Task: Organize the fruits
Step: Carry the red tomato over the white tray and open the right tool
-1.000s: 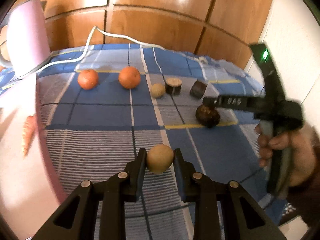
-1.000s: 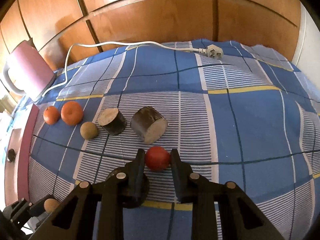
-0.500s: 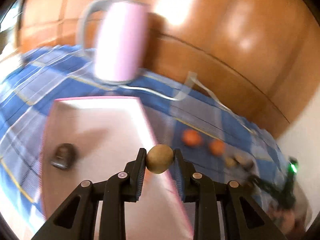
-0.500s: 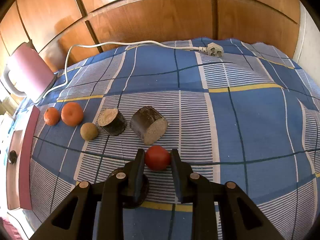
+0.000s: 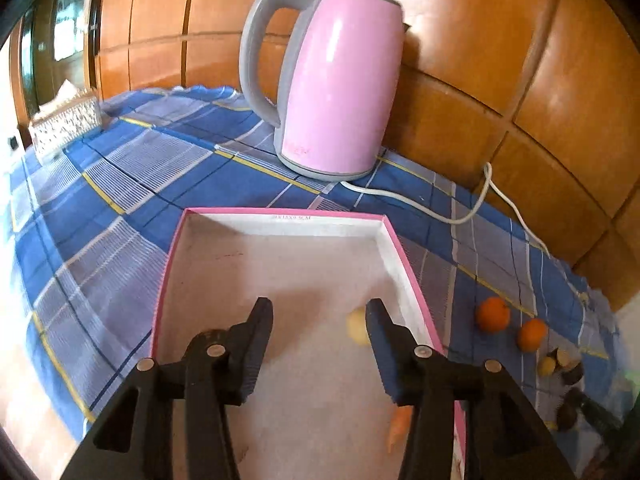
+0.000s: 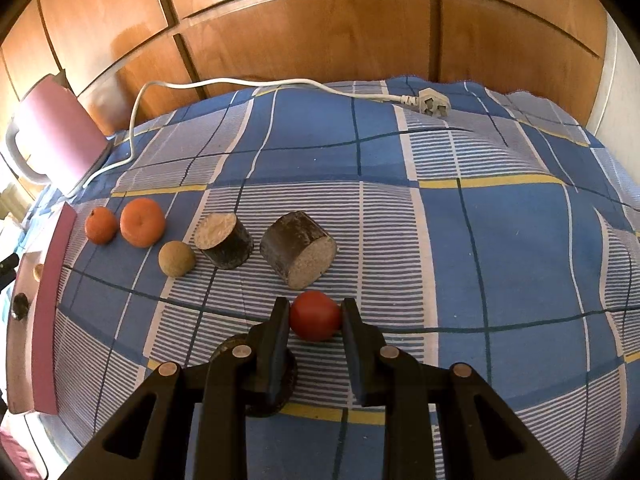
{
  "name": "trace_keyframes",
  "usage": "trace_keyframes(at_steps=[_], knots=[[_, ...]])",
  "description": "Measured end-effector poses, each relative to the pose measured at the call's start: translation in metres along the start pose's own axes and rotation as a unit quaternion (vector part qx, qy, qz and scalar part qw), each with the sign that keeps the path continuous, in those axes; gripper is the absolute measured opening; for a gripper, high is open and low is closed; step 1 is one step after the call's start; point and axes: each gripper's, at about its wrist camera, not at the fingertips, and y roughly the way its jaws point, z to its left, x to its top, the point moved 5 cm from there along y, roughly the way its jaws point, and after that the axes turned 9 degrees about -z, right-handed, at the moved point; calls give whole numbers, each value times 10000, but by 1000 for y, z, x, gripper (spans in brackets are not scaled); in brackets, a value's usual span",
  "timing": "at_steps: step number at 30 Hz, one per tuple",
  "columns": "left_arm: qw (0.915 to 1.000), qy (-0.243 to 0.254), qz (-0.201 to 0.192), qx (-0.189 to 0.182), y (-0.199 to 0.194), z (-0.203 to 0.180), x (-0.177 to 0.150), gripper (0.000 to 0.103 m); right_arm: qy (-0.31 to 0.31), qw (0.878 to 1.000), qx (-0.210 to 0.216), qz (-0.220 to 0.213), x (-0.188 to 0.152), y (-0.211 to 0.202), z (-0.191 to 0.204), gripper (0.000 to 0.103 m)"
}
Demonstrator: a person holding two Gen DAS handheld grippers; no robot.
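Left tongs: left gripper [image 5: 316, 320] hung over the pink-rimmed box [image 5: 394, 248]; its jaws had just been opening and stood apart with nothing pressed between them.
Dropped fruit: yellowish round fruit [image 5: 357, 327] lay blurred on the box floor, just inside the right-hand jaw, toward the box's right wall.
Box contents: carrot [image 5: 400, 426] showed low beside the same jaw; a dark fruit [image 6: 20, 304] sat in the box in the right wrist view.
Row on cloth: two oranges [image 6: 143, 222], a brown round fruit [image 6: 177, 258] and two cut dark pieces [image 6: 298, 248] lay between the box and the right tongs.
Right tongs: right gripper [image 6: 314, 318] was clamped on the red fruit [image 6: 314, 315], pointing down at the cloth [image 6: 500, 240].
Key relation: box lay well to the left of the held red fruit, across the whole row, so its carry would likely run leftward over that row.
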Motion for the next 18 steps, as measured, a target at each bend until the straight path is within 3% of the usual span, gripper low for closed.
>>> trace_keyframes(at_steps=[7, 18], knots=[[9995, 254, -129, 156, -31, -10, -22, 64, -16, 10000, -51, -36, -1, -1, 0, 26], [9991, 380, -160, 44, -61, -20, -45, 72, 174, 9997, -94, -158, -2, -7, -3, 26]])
